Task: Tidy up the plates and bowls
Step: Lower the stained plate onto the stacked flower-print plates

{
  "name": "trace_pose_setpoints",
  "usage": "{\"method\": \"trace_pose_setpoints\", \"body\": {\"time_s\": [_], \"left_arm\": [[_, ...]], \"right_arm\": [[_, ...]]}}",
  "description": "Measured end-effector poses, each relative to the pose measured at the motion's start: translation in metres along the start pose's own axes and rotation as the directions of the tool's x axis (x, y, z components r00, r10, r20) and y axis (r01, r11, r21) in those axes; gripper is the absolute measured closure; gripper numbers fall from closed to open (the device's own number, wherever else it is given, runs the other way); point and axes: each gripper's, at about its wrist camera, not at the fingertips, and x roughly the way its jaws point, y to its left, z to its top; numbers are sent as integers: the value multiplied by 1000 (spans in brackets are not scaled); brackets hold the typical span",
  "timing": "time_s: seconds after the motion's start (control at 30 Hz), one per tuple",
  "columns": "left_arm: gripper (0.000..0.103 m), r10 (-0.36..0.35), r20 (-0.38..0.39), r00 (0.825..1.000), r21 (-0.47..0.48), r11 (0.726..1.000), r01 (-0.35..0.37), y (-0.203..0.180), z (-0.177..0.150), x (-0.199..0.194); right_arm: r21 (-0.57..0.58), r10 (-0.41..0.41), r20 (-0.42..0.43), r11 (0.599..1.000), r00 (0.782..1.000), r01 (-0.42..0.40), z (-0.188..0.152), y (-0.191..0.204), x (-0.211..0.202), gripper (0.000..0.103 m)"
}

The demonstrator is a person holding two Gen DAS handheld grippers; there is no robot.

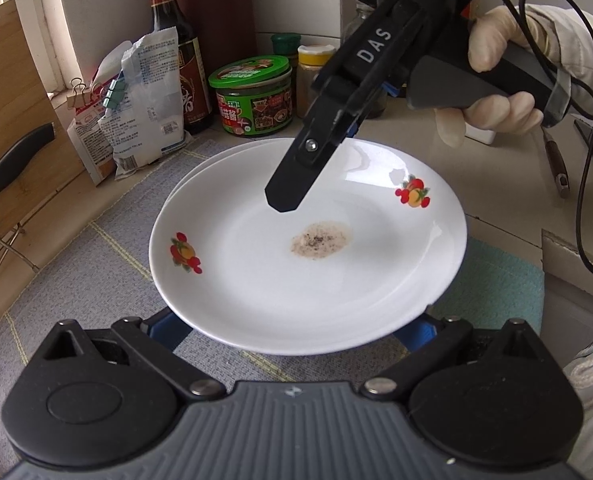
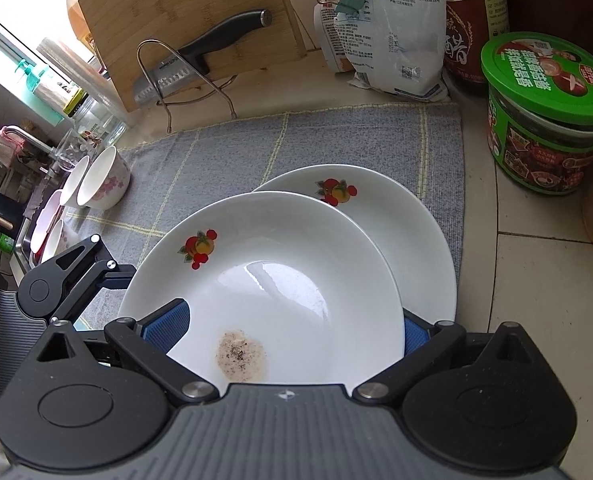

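A white plate (image 1: 308, 264) with fruit decals and a brown stain at its centre hangs tilted over a second, matching plate (image 2: 408, 240) on the grey cloth mat (image 2: 336, 136). My right gripper (image 2: 288, 330) is open and straddles the stained plate's (image 2: 264, 280) rim, one blue pad over it and the other behind it. In the left wrist view the right gripper (image 1: 284, 196) reaches in from the upper right. My left gripper (image 1: 290, 332) is open, its fingertips hidden under the plate's near rim. Several white bowls (image 2: 104, 184) with pink flowers lie on their sides at the mat's left edge.
A green-lidded jar (image 2: 548, 112), a dark sauce bottle (image 1: 176, 52), clipped bags (image 1: 136, 100) and spice jars (image 1: 312, 72) line the back. A knife (image 2: 200, 60) rests on a wire rack against a bamboo board (image 2: 184, 16). A gloved hand (image 1: 492, 80) holds the right gripper. A sink (image 2: 20, 248) lies far left.
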Motion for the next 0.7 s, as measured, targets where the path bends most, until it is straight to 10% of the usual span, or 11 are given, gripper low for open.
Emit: {"method": "trace_pose_setpoints", "body": {"time_s": [0.7], "left_arm": [[1,-5,-12,1000,-13,1000,5,5,1,5]], "right_arm": [[5,-20,-5,1000,1000,20,-3,-1,2,0]]}}
